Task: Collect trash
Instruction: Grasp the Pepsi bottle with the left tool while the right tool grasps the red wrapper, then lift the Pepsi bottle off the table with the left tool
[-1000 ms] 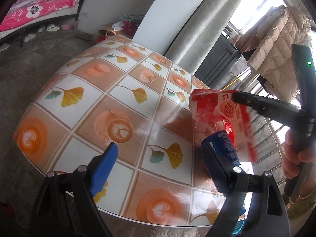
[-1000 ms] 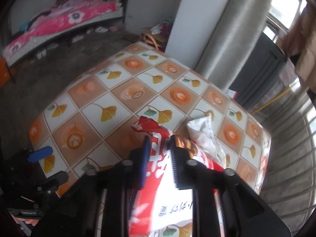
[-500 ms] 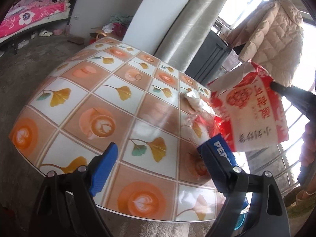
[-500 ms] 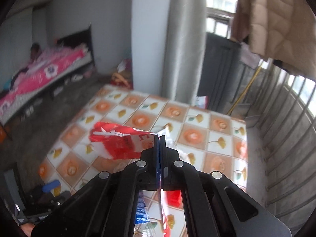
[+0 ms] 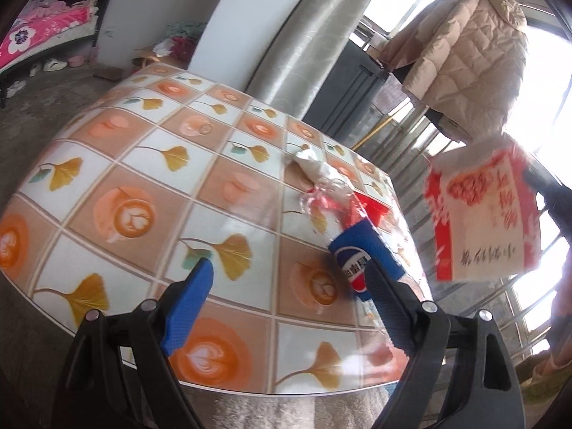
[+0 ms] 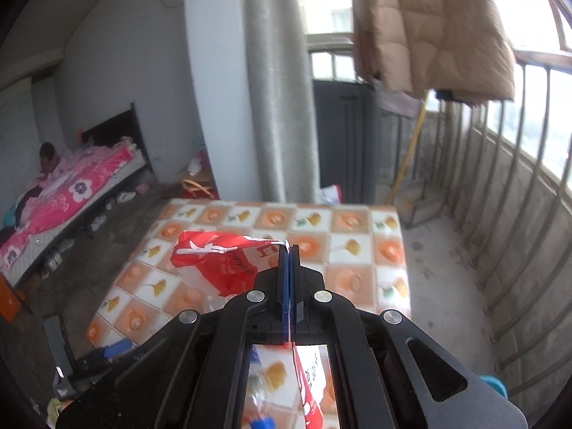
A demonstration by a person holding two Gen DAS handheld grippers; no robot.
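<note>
The right gripper is clenched on the top edge of a red-and-white snack bag, which hangs in the air above the desk, clear of its surface. In the left wrist view the same snack bag hangs off the right edge of the desk, its long axis close to vertical, its open mouth up and its printed face towards that camera, the characters upside down. In the right wrist view its pinched edge runs roughly level, out to the left of the closed jaws.

The left gripper is released, its blue fingers wide apart over the near edge of the desk with nothing between them. A plastic bottle with a blue Pepsi label lies on the desk near its right edge, its long axis running from the near right towards the far middle; which end is the cap I cannot tell. A crumpled white wrapper lies just beyond it, and the two look as if they touch.

A second ago the snack bag lay low at the right edge, over the bottle, with the right gripper's jaws still parted around it; since then they have closed on it and it has risen and swung out to the right, uncovering the bottle and the wrapper. The left gripper's opening is unchanged
</note>
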